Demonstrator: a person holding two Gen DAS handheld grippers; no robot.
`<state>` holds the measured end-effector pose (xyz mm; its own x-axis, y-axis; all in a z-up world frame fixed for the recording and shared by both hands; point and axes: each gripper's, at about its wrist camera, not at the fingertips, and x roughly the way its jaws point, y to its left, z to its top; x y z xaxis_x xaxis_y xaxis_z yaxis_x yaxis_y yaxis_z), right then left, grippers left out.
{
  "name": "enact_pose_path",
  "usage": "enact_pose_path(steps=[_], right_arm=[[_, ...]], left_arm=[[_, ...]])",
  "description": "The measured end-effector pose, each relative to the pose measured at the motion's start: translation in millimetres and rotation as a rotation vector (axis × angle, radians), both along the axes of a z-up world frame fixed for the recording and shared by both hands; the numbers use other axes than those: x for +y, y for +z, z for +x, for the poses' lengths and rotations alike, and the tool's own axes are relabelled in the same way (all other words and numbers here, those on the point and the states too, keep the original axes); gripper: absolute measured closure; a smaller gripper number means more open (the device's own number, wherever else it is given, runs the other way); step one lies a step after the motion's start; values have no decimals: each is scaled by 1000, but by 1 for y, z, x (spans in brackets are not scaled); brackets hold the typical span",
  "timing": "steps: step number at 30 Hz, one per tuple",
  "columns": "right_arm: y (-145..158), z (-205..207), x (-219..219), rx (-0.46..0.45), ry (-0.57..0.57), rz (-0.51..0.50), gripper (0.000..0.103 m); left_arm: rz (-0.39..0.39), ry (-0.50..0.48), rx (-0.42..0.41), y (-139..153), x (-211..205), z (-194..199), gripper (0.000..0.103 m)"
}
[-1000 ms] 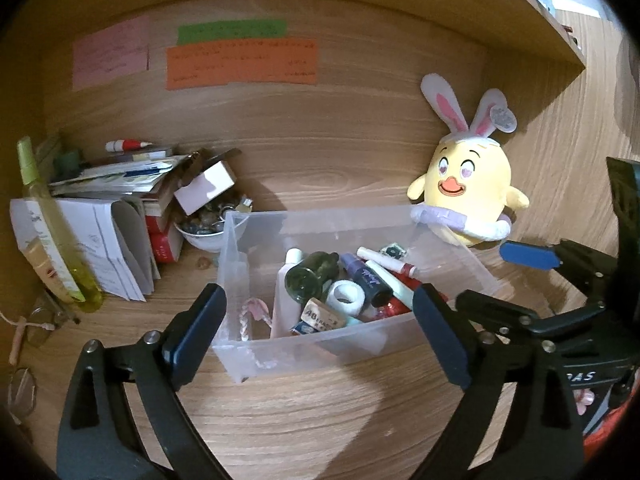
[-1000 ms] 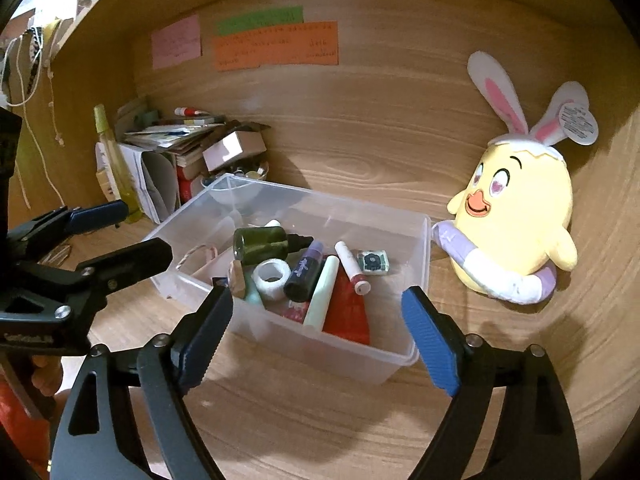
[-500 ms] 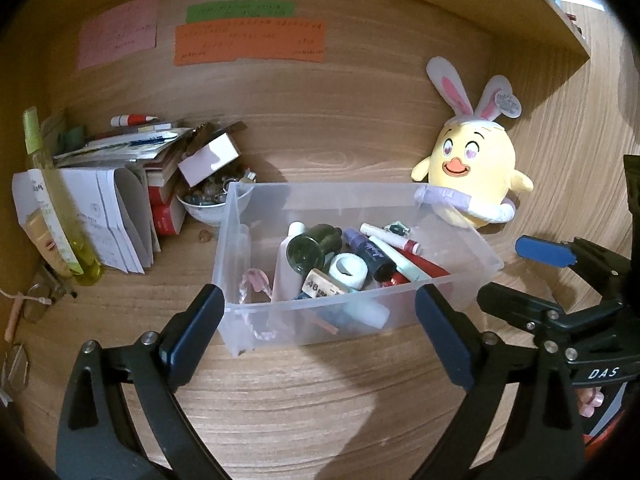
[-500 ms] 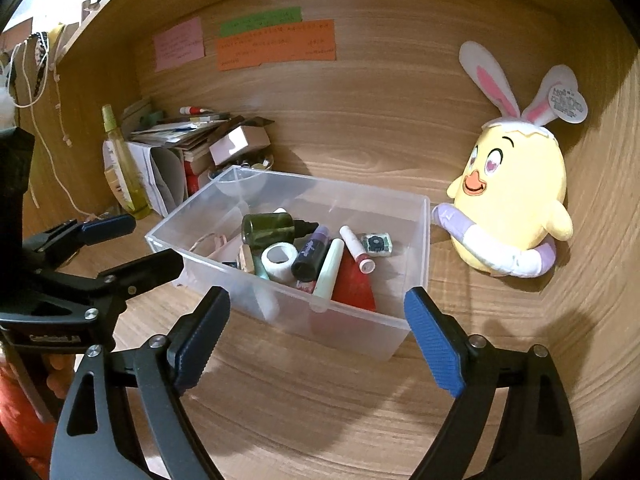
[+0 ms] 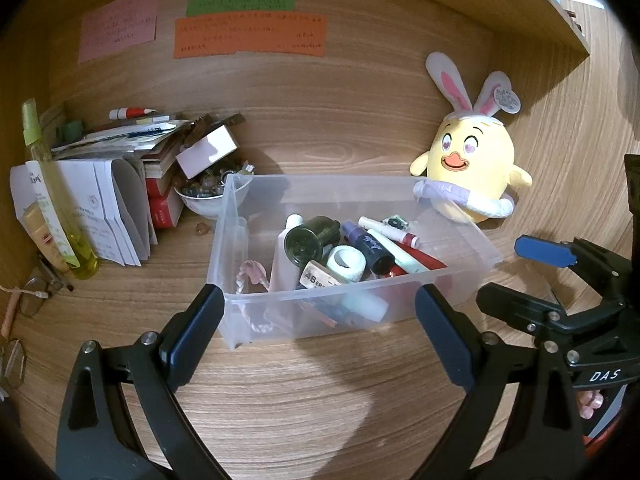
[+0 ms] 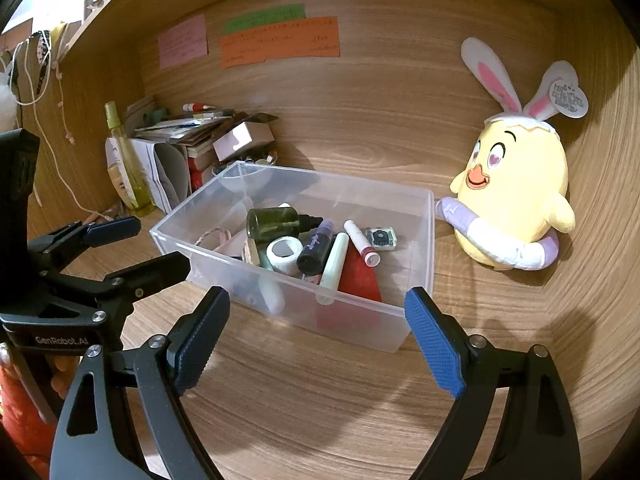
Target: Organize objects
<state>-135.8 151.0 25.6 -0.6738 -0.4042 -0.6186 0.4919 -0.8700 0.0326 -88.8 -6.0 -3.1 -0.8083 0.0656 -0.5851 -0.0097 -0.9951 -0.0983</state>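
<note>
nearest to you, both grippers hang over bare table: your left gripper and right gripper each stand wide with nothing between the pads. just beyond sits the clear bin, already holding the green bottle, tape roll and tubes. decide what goes in next, likely the plush chick touching the bin's far right corner. come at it from above, clear of the rim, and squeeze the soft body gently.
</note>
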Motion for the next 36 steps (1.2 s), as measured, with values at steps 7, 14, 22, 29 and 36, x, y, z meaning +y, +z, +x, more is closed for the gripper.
enact_pose_path(steps=[7,14,22,29,36], right_arm=[[0,-1,1,-3,1,0,15],[1,0,0,-4,-1,2,15],[0,-1,0,-5,1,2,15],[0,-2,0,-5,2,2,15],[0,-1,0,-5,0,3,15]], left_arm=[[0,0,-2,-1,0,-2,6],[2,-1,-4,-2,0,-2,6],[10,5,-14,-5,-1,-5,6],[10,5,-16,-6,-1,-5,6],[14,1,-10,-5,0,-5,6]])
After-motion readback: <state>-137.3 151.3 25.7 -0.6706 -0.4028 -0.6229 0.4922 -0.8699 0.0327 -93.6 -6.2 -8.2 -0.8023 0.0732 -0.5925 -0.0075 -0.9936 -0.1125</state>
